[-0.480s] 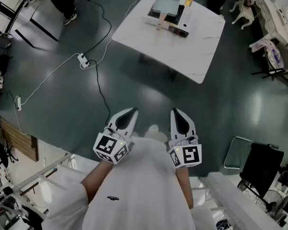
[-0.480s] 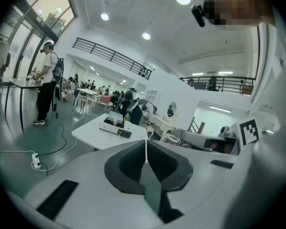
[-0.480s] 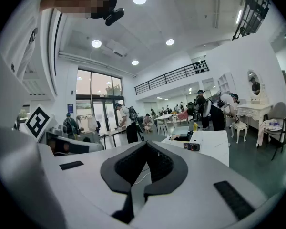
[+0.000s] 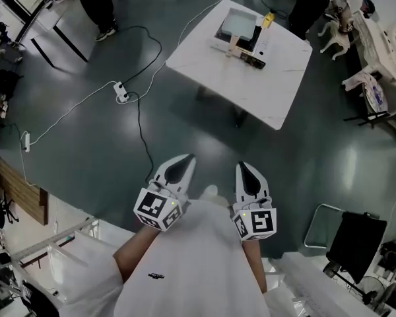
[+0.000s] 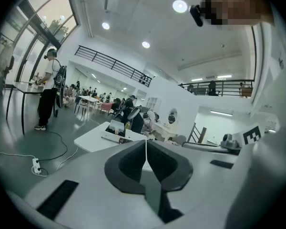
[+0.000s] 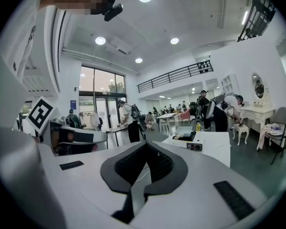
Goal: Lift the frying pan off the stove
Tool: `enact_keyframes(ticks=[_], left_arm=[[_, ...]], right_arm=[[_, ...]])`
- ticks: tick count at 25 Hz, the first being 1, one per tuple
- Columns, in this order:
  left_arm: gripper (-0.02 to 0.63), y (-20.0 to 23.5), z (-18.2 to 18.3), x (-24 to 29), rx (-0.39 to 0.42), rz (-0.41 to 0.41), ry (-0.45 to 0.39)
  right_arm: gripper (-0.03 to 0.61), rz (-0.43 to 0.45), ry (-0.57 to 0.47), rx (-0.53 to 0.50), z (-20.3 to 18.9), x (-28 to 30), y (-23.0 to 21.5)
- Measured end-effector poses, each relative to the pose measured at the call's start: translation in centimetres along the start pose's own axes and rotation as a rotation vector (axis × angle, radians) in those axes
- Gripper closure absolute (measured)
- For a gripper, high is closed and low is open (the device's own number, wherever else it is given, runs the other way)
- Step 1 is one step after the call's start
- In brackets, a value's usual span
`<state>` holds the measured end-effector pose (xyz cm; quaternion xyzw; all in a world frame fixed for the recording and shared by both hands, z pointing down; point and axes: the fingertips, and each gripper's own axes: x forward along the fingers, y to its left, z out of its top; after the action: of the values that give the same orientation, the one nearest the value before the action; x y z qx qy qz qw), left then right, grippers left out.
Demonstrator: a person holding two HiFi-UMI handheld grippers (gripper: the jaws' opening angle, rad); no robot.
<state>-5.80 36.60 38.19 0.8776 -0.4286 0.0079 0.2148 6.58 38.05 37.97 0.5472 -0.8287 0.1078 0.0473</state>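
Head view: the left tongs and right tongs are held side by side, close in front of the person's white shirt, both pointing out over the dark floor. Both pairs are closed with nothing in them. Well ahead of them stands a white table. On its far part sits the stove, with a pale wooden handle sticking out toward the near side; the pan itself I cannot tell apart from the stove at this range. A yellow bottle stands just beside the stove. A cable runs across the floor to a power strip.

Left gripper view: the left tongs have their tips pressed together, empty. Beyond them is the table with the stove on it, well apart from the tips.

Right gripper view: the right tongs are likewise shut on nothing. The table lies to the right, carrying the stove and bottle.
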Motion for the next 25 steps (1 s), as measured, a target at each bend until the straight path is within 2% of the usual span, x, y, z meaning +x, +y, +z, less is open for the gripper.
enact_keyframes(ticks=[6,13,17,25], left_arm=[[0.606,0.2,-0.2,0.2,0.015,0.021,0.01],[0.606,-1.4,-0.4,1.1,0.044,0.034,0.014],[0.606,-2.2,-0.3,2.0,0.066,0.048,-0.01],[0.606,-0.9,0.3,5.3,0.05,0.054,0.003]], right_arm=[[0.58,0.007,-0.009,0.016,-0.3,-0.3,-0.7],[0.58,0.079,-0.102,0.155,1.2,-1.5,-2.1],[0.58,0.105,-0.113,0.117,0.9,-2.1,-3.4],[0.58,0.051,-0.043,0.097,0.6,0.5,-6.5]])
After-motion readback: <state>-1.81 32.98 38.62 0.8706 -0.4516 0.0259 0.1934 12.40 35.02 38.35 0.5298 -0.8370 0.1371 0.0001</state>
